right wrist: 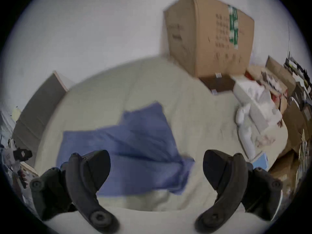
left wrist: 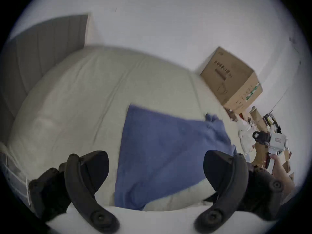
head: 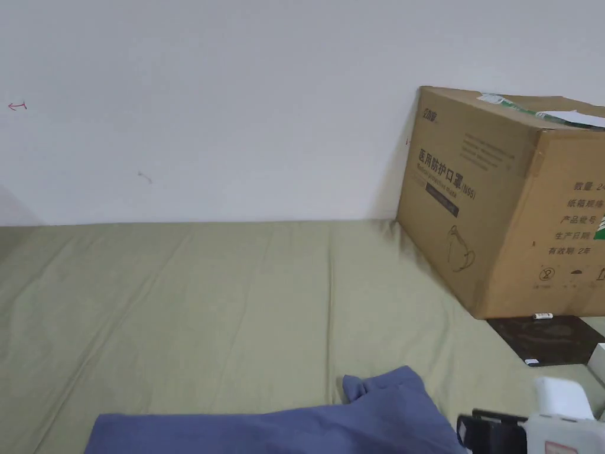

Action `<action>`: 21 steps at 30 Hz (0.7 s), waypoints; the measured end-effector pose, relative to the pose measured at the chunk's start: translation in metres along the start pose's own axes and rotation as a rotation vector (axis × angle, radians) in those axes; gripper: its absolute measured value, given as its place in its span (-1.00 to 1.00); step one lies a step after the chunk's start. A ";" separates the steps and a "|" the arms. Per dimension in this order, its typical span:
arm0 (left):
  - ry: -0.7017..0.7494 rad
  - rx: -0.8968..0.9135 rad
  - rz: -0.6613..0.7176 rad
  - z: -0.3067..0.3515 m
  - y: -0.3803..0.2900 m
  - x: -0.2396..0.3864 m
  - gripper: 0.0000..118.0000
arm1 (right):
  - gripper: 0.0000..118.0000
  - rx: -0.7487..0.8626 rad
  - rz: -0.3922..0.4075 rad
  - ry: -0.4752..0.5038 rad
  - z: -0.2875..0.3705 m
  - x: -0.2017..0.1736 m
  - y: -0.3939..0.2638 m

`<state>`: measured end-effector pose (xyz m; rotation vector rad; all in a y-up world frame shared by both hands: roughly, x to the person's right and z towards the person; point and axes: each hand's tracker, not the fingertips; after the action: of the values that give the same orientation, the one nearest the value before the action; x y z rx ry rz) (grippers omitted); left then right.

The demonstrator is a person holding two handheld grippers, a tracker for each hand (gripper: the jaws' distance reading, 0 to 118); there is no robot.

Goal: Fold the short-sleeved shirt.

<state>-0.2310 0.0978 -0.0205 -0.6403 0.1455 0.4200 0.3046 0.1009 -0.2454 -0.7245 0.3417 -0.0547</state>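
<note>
Left gripper [left wrist: 156, 170]: jaws wide apart, nothing between them, touching nothing. It hangs above the near edge of the bed, blue shirt [left wrist: 162, 153] straight ahead of it and below, lying on the pale green sheet [left wrist: 76, 102].

Right gripper [right wrist: 157, 168]: same state, jaws spread wide, empty, clear of the cloth. The shirt [right wrist: 128, 144] sits ahead of it, slightly to its left. From the head view its white body and black front [head: 490, 431] show at the lower right, just beside the shirt's right edge [head: 378, 414], not touching as far as I can tell. From the left gripper view it is off to the right, held by a hand [left wrist: 276, 163].

Shirt: spread mostly flat, one bunched corner sticking up at the far right end. Right gripper view is blurred, fold detail unclear.

Around: big cardboard box [head: 508, 201] beyond the right gripper against the white wall [head: 236, 106], on a dark flat board [head: 549, 340]. Further right of it, a heap of white bags [right wrist: 253, 119] and more cardboard [right wrist: 287, 136]. Grey headboard panel [left wrist: 42, 52] far left of the left gripper. Nothing lies between either gripper and the shirt.
</note>
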 end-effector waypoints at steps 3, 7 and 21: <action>-0.025 0.084 -0.039 0.005 0.015 0.025 0.81 | 0.73 0.135 -0.041 0.118 0.019 -0.032 0.007; -0.109 0.094 -0.070 -0.004 0.023 0.050 -0.79 | -0.97 0.199 -0.043 0.123 0.021 -0.066 0.009; -0.018 -0.178 -0.010 -0.128 0.116 -0.021 -1.00 | -1.00 0.142 -0.040 0.178 -0.009 -0.063 0.000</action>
<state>-0.2994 0.0973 -0.1807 -0.8119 0.0884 0.4319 0.2422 0.1056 -0.2334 -0.5866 0.4887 -0.1809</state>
